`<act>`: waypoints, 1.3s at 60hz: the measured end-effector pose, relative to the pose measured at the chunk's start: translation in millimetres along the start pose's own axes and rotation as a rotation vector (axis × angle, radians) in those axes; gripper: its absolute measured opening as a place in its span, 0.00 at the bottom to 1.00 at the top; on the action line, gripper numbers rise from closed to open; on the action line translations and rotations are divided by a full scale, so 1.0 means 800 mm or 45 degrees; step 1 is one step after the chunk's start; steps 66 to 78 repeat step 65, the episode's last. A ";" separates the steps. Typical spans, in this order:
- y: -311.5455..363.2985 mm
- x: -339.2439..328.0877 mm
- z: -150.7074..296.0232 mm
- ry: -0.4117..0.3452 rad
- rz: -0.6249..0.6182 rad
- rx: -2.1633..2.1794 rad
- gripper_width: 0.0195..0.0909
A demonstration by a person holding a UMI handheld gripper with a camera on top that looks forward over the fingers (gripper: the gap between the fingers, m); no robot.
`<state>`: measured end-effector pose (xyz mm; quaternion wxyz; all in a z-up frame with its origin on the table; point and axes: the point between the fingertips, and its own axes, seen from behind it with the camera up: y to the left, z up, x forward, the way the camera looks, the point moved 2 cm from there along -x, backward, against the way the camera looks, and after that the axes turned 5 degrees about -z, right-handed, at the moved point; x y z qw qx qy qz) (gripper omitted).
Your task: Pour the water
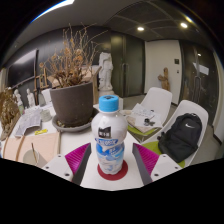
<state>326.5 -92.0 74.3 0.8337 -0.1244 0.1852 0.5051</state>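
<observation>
We hold our gripper (110, 160) level, its pink-padded fingers (76, 157) spread wide apart, pressing on nothing.

The bottle (109, 138) hides from you the inner ends of the fingers and most of the red coaster (113, 172) in the lower centre. You cannot read the print on its label. The black backpack (182, 136) at lower right covers the seat of its white chair (196, 112). At far left, the small plant (9, 108) is cut off by the frame edge.
</observation>
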 end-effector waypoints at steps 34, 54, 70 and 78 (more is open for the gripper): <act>0.105 -0.432 0.038 0.021 0.012 -0.163 0.93; 0.148 -0.562 0.010 0.019 0.052 -0.206 0.92; 0.144 -0.575 -0.001 0.053 0.035 -0.214 0.93; 0.144 -0.575 -0.001 0.053 0.035 -0.214 0.93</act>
